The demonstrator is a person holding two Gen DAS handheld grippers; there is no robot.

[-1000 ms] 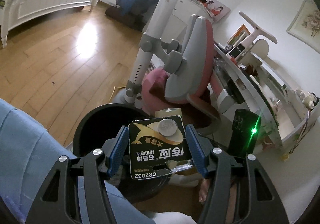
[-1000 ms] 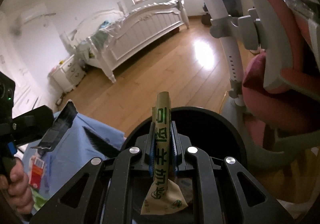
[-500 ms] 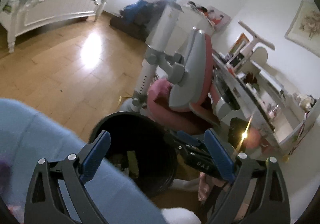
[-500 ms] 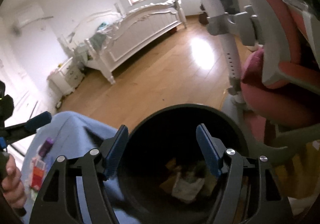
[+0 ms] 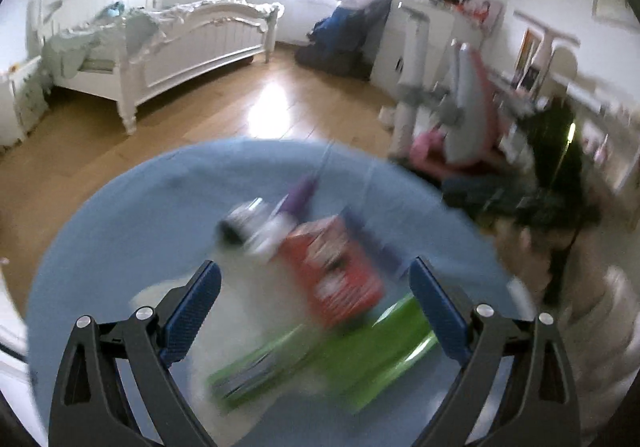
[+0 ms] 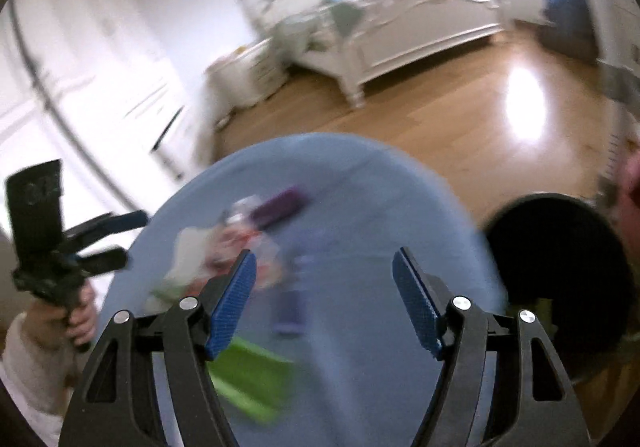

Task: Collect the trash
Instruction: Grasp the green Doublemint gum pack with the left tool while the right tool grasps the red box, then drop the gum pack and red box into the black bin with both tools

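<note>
Both views are blurred by motion. My left gripper [image 5: 316,311] is open and empty above a round blue table [image 5: 120,231] with trash on it: a red packet [image 5: 332,271], a green wrapper [image 5: 320,363], a purple item [image 5: 300,195] and white paper [image 5: 236,311]. My right gripper [image 6: 324,303] is open and empty over the same table [image 6: 360,207], with the green wrapper [image 6: 248,379] and purple item [image 6: 280,203] below. The black trash bin [image 6: 560,267] stands to its right. The left gripper also shows in the right wrist view [image 6: 100,239].
A white bed [image 5: 180,43] stands across the wooden floor [image 5: 260,107]. A pink and grey chair [image 5: 460,119] and a desk are at the right. A white dresser [image 6: 248,75] stands by the bed.
Both grippers let go of their trash into the bin, opened, and swung left from the bin to over the blue table.
</note>
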